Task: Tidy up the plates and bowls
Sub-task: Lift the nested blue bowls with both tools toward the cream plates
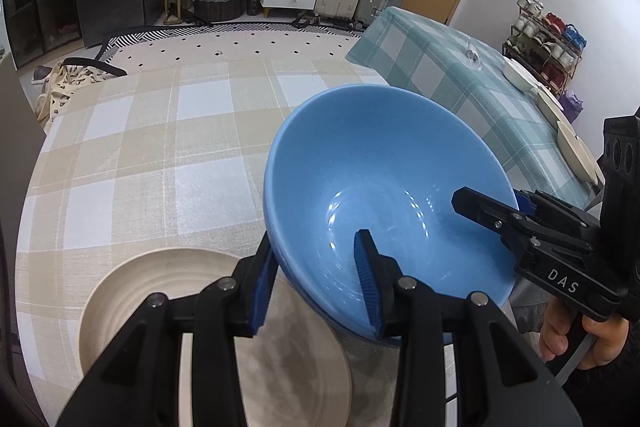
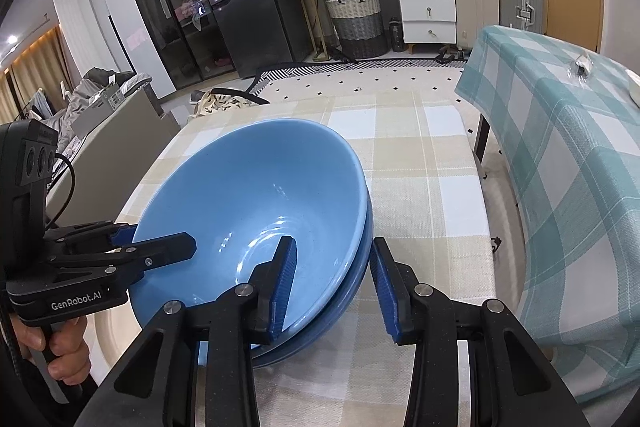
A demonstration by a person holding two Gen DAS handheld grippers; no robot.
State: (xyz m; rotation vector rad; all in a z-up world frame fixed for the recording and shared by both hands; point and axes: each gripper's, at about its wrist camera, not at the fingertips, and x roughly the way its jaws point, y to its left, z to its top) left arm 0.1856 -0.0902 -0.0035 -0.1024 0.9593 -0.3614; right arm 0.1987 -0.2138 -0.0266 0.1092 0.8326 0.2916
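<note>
Both grippers black plastic, angular linkage arms with round silver pivot pins, blue ribbed pads on the fingers. Left gripper (image 1: 316,279) body reads "GenRobot.AI" in white, seen from right wrist view; black cable loops off its camera block. Right gripper (image 2: 332,281) carries "DAS" lettering, small silver screw near fingertip. Grey trigger under each handle; bare hand (image 1: 576,337) on grip.
</note>
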